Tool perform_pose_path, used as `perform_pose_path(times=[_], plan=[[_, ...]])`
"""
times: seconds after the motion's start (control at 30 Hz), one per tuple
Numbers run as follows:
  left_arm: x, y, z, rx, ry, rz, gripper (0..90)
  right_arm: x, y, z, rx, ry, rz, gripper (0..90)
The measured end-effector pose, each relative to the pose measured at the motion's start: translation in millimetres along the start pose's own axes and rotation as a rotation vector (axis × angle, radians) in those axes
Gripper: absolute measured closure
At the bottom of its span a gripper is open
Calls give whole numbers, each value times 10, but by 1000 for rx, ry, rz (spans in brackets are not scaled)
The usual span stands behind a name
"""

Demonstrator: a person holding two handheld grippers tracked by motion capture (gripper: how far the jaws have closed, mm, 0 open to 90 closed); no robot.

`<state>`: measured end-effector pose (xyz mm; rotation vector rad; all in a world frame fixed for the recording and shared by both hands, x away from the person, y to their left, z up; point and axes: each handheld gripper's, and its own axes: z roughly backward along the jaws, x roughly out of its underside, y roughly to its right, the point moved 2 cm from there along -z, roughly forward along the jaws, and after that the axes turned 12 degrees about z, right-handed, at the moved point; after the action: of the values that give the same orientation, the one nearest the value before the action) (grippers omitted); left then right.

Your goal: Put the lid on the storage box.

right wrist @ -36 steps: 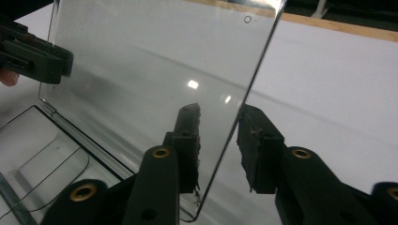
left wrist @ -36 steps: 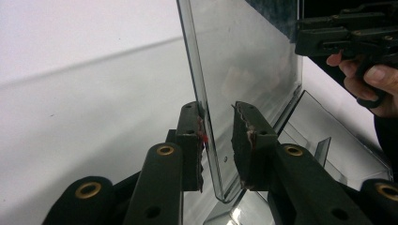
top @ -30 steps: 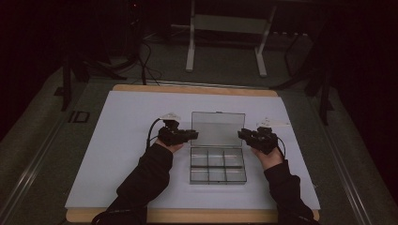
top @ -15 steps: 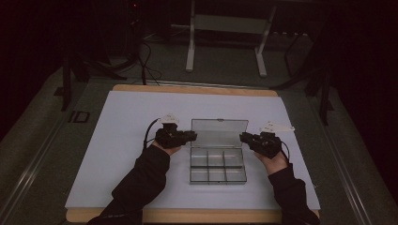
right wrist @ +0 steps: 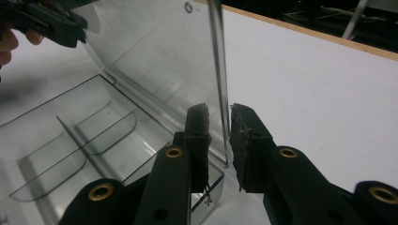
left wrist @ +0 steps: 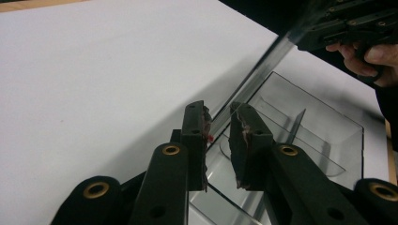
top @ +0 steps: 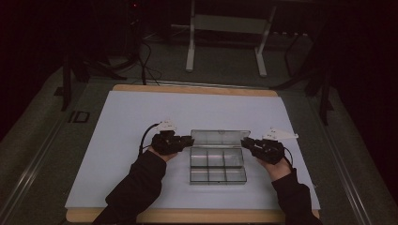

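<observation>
Dim room shadows are surrounding a wooden tabletop (top: 197, 89) that is carrying a white sheet (top: 141, 117) across nearly all of its surface. Lying on the sheet toward the near edge, between the two hands, is a clear plastic compartment box (top: 217, 167); its base is showing six compartments in two rows of three, and every one that can be seen is holding nothing. The box's hinged lid (top: 219, 137) is standing raised at the far side of the base, tilted back.

At the lid's left end, the left gripper (top: 187, 139) is reaching in; in the left gripper view its jaws (left wrist: 218, 136) are standing narrowly parted on either side of the lid's thin edge, and I cannot tell whether the pads are actually pressing on it. At the lid's right end, the right gripper (top: 245, 142) is doing the same; in the right gripper view its jaws (right wrist: 218, 136) are straddling the lid's side edge with a small gap showing, so a firm grasp cannot be confirmed there either.

Dark sleeves are covering both forearms coming in from the near edge. Beyond the tabletop, a grey floor is carrying cables (top: 145, 61) and a pale metal stand (top: 227, 42). On the floor at the left, the marking "ID" (top: 79, 116) is readable.
</observation>
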<state>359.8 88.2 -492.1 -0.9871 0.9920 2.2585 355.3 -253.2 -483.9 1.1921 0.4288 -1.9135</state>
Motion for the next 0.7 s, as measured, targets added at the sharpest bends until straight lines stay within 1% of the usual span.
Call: perform_pose_path(times=[0.07, 0.2, 0.27, 0.37, 0.53, 0.63, 0.7], plan=[[17, 20, 13, 1, -6, -11, 779, 16, -16, 26, -9, 7, 12, 766], [54, 51, 33, -2, -19, -25, 779, 53, -32, 80, -30, 20, 15, 780], [68, 66, 40, -3, -26, -32, 779, 63, -44, 99, -36, 17, 20, 786], [93, 84, 52, -6, -34, -40, 779, 81, -66, 113, -29, 4, 41, 804], [140, 107, 68, -4, -48, -52, 780, 128, -80, 138, -48, -4, 39, 818], [174, 132, 72, -18, -60, -70, 779, 153, -107, 155, -54, -18, 67, 820], [201, 148, 77, -21, -66, -73, 779, 174, -121, 167, -61, -23, 77, 824]])
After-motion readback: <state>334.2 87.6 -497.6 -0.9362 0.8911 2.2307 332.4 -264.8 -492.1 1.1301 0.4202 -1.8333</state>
